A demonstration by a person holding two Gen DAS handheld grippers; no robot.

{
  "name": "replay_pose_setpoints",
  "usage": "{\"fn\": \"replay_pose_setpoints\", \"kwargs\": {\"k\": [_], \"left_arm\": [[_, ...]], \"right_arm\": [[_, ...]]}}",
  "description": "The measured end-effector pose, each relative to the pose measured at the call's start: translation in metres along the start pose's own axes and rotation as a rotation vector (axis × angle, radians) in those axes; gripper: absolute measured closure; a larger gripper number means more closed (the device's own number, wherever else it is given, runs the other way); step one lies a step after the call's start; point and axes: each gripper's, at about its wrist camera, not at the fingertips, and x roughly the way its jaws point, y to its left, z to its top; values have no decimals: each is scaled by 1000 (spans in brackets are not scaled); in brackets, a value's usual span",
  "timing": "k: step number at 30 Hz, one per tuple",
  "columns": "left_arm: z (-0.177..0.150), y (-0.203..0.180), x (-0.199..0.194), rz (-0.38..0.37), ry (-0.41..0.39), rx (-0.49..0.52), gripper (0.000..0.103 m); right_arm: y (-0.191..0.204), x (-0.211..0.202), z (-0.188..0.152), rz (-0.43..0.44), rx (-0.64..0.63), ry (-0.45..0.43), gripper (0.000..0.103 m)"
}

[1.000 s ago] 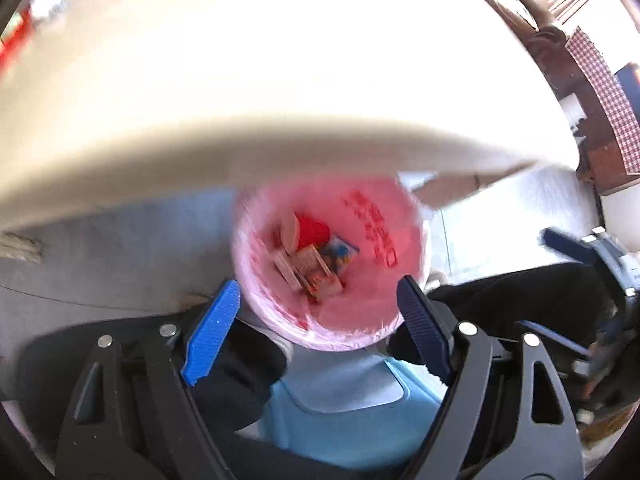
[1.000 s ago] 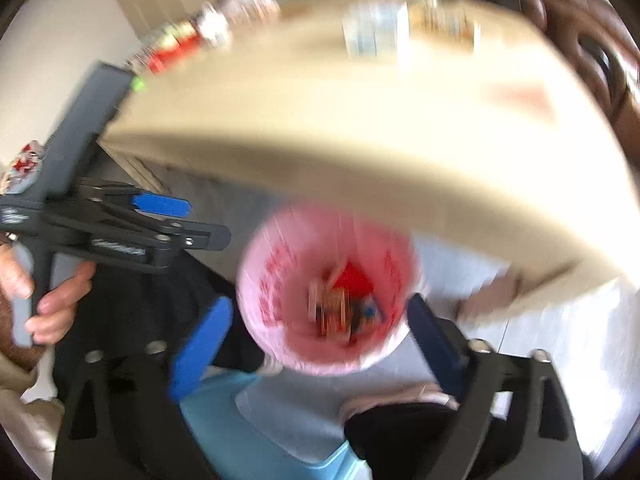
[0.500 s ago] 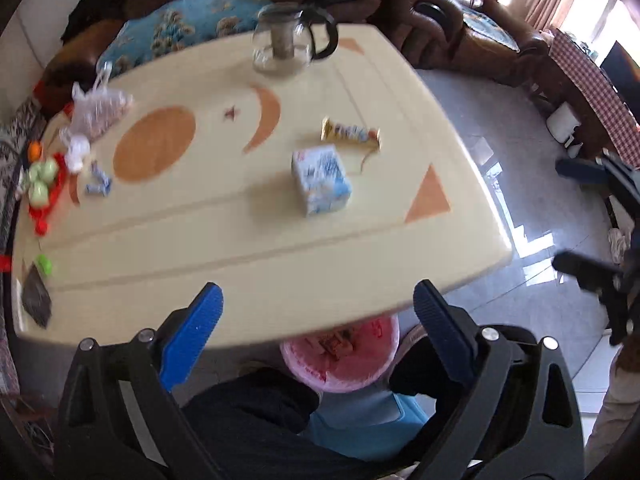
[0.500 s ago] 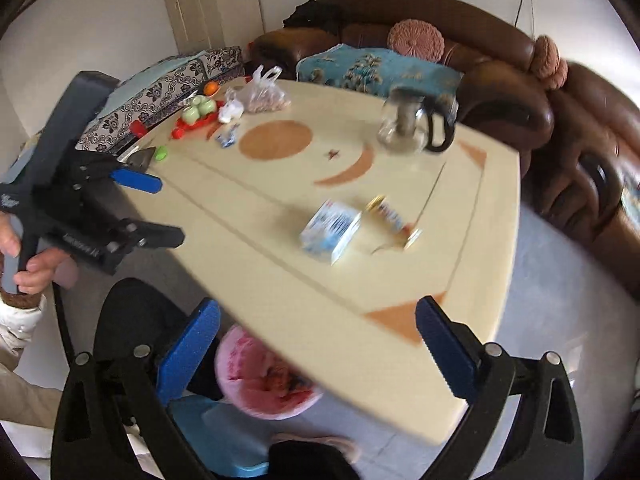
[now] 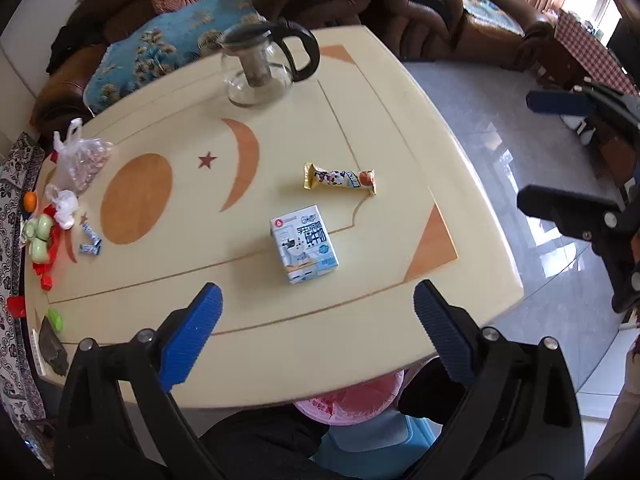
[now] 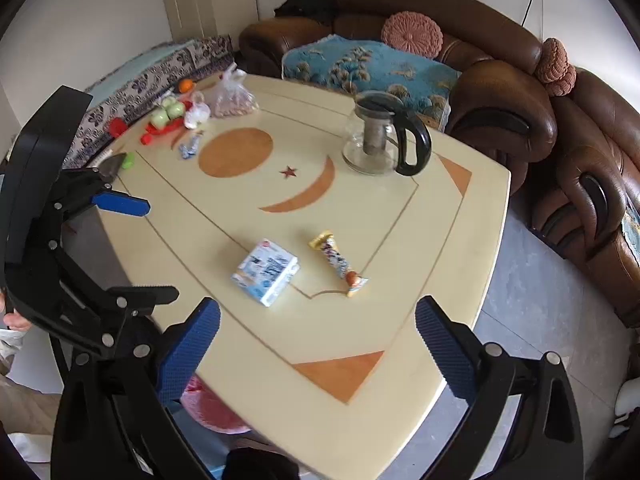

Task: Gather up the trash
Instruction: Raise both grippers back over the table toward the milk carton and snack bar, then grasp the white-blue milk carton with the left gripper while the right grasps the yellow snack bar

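A white-and-blue milk carton (image 5: 304, 243) (image 6: 265, 271) lies on the cream table (image 5: 280, 328), with a snack bar wrapper (image 5: 340, 178) (image 6: 339, 265) just beyond it. My left gripper (image 5: 318, 340) is open and empty, above the table's near edge, short of the carton. My right gripper (image 6: 318, 344) is open and empty, above the table's near corner. A pink-lined trash bin (image 5: 348, 402) (image 6: 212, 408) peeks out under the table's edge. Each gripper shows in the other's view, the right (image 5: 560, 148) and the left (image 6: 132, 248).
A glass teapot (image 5: 260, 68) stands at the table's far side. A bag of nuts (image 5: 82, 160), green fruit on a red tray (image 5: 38, 236) and candy wrappers (image 5: 90, 240) lie at the left end. A brown sofa (image 6: 520, 92) surrounds the table. A blue stool (image 5: 372, 448) sits under the bin.
Both grippers have risen from over the bin below the table to above the tabletop. The table's top and its trash have come into view; the bin is now mostly hidden.
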Motion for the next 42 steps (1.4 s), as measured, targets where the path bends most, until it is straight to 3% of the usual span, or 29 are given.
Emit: {"fn": "replay_pose_setpoints", "kwargs": {"k": [12,25,38,42], "left_arm": [[28,4,66,6,96,-29,9],[38,13,141,1,198,-81,9],[36,12,178,-3,241,-90,9],[34,11,189,-7,257,-100,9]], "right_arm": [[-35,72,21,-4,-11,84,7],[-35,168,16,-14,-65,223,7],[-28,257,20,-17,-152,331,8],[-24,279,18,-36,-177,364,14]]}}
